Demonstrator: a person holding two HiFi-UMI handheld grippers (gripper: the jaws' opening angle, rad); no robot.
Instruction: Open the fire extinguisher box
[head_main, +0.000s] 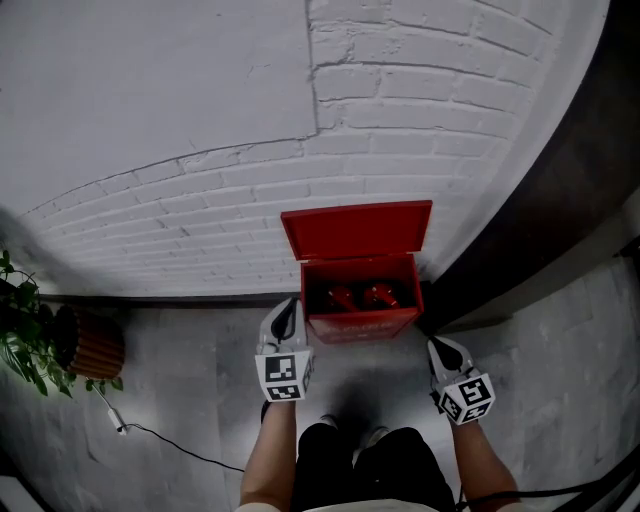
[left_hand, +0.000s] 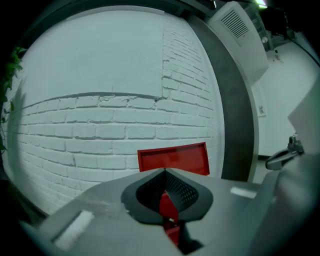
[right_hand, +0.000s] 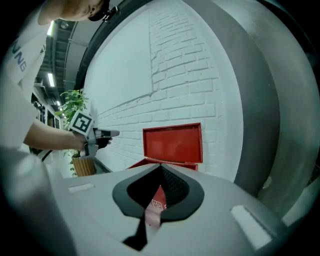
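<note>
White brick wall (head_main: 200, 150), upper part smooth plaster, grey concrete floor (head_main: 180, 370) below. Dark vertical pillar (head_main: 565, 170) at right of the wall.

Red fire extinguisher box (head_main: 362, 322) sits on the floor against the wall base, just left of the pillar. Lid (head_main: 356, 232) is up, leaning back on the brick, inside face red. Two red extinguishers (head_main: 358, 296) lie side by side inside, tops visible in head view.

Left gripper (head_main: 288, 318) is low in front of the box's left front corner, close to it, contact not clear from the head view. In the left gripper view its jaws meet at the tips, only a thin slit lower down, nothing between them; the red box and lid show behind. Right gripper (head_main: 446, 355) is off the box's right front corner, apart from it. In the right gripper view its jaws are likewise closed to a point, empty, aimed at the open box; the left gripper also shows there at left, held out toward the box.

Potted plant (head_main: 20, 335) in a ribbed brown pot (head_main: 92, 343) at far left by the wall. Thin black cable (head_main: 170, 441) with a small white plug on the floor near it. Person's forearms and dark trousers at bottom centre.
</note>
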